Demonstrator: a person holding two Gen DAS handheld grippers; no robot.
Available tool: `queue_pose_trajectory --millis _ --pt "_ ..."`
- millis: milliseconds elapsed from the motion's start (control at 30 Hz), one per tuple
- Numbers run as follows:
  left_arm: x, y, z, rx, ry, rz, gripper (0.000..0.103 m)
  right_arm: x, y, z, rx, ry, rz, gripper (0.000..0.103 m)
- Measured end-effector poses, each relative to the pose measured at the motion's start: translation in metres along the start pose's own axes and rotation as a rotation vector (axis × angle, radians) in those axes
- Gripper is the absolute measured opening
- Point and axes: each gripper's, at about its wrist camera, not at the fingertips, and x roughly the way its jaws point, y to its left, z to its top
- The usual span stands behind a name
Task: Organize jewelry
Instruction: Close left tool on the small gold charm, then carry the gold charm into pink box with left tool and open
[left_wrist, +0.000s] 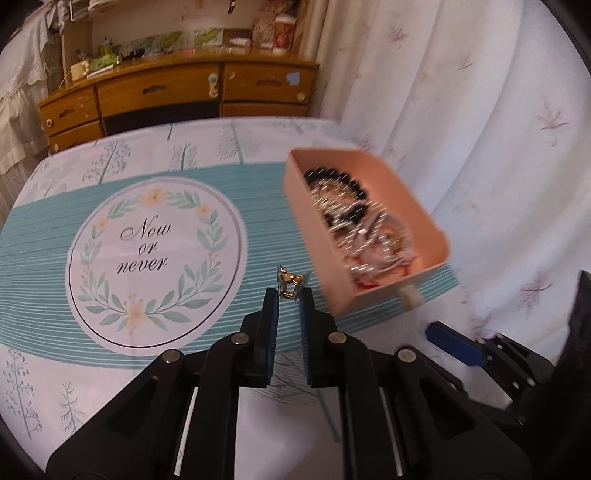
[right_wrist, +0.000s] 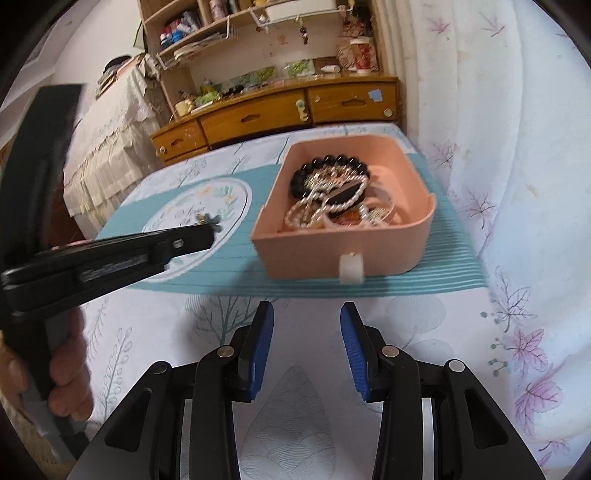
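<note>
A small gold trinket (left_wrist: 290, 282), its form hard to make out, is pinched at the tips of the left gripper (left_wrist: 289, 295) above the tablecloth (left_wrist: 44, 229), beside a pink tray (right_wrist: 413, 254) heaped with tangled pearls and black beads, while the right gripper (right_wrist: 307, 314) hangs spread apart, holding nothing.

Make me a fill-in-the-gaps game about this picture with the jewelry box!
1. The left tool pinches a small ____-coloured metal clip.
2. The pink plastic drawer box holds a bracelet of round ____ beads.
3. The right tool has its blue pads ____ and holds nothing.
4. The round wreath print on the tablecloth reads "Now or ____".

Missing words: gold; black; open; never
</note>
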Motion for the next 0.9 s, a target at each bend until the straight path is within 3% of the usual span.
queue_pose_trajectory --millis 233,467,667,900 --pt "-0.032 -0.024 0.012 0.041 -0.060 -0.026 0.009 -0.025 -0.016 0.020 0.029 -0.047 -0.066 0.039" --pt "-0.039 -0.050 0.036 0.072 -0.094 -0.046 0.009 -0.052 -0.032 0.053 0.048 -0.118 -0.118 0.039" --pt "-0.013 -0.068 0.053 0.076 -0.070 -0.058 0.009 -0.054 -0.048 0.073 0.084 -0.152 -0.165 0.039" --pt "0.031 -0.084 0.051 0.091 0.008 -0.049 0.009 -0.035 -0.063 0.076 0.107 -0.125 -0.190 0.039"
